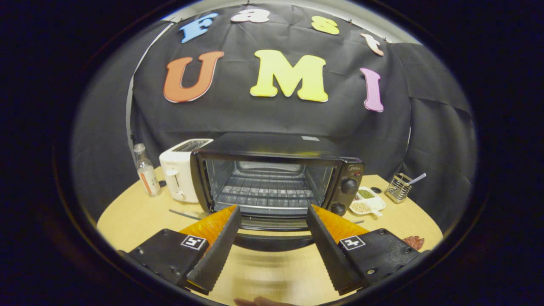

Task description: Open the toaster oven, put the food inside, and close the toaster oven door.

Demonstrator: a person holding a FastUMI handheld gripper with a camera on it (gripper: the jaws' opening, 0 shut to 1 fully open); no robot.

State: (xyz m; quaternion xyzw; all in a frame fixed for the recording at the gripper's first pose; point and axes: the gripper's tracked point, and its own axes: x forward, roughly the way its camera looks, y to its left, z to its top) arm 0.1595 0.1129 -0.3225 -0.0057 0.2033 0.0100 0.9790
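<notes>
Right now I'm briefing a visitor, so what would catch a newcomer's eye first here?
The black toaster oven just ahead of the fingers, its door dropped open and its wire rack bare. The gripper hangs open, holding nothing. A white toaster stands beside the oven on the wooden table.

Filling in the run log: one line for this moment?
gripper: open, empty | toaster oven: door down, rack bare | food: not loaded

Gripper fingers wide apart, empty

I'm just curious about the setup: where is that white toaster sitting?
In the gripper view, the white toaster stands on the wooden table, right against the open toaster oven's left side, with a small clear bottle just beyond it; the open gripper is nearer the camera.
</notes>
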